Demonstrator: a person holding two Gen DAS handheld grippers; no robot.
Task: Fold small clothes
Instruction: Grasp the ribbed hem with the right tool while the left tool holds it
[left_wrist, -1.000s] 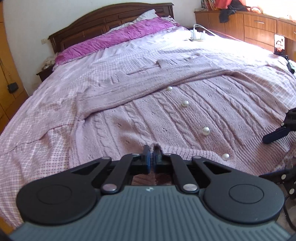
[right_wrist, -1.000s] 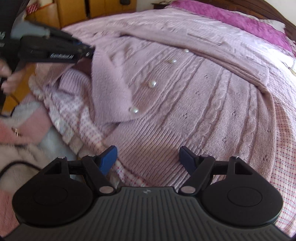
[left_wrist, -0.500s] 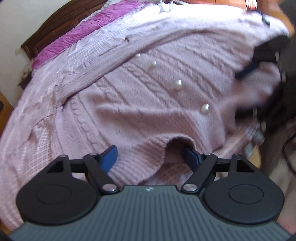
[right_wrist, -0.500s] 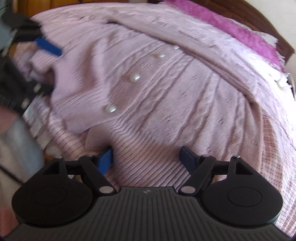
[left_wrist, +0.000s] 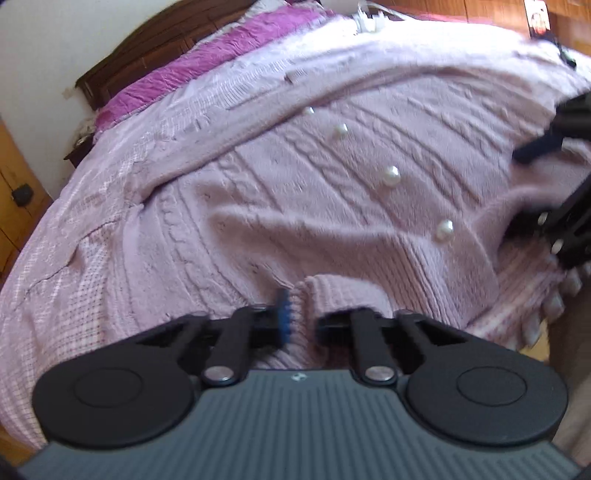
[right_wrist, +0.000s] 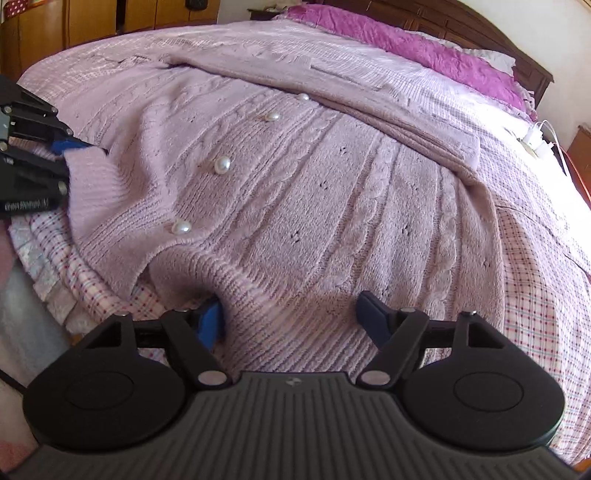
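Cardigan (right_wrist: 332, 206): pink cable-knit, spread flat on the bed (right_wrist: 535, 258), front side up.
Pearl buttons (right_wrist: 222, 164): a row up the cardigan's front, from the ribbed hem (right_wrist: 295, 314) toward the neck.
Sleeve (right_wrist: 332, 85): folded across the cardigan's upper part.
Left gripper (left_wrist: 299, 321): at the cardigan's hem corner — fingers closed in on a bunched fold of the ribbing.
Right gripper (right_wrist: 291, 314): at the hem's other end — fingers spread wide, ribbing lying between them, not clamped.
Magenta pillow (right_wrist: 406, 40): beyond the cardigan, against the wooden headboard (right_wrist: 498, 33).
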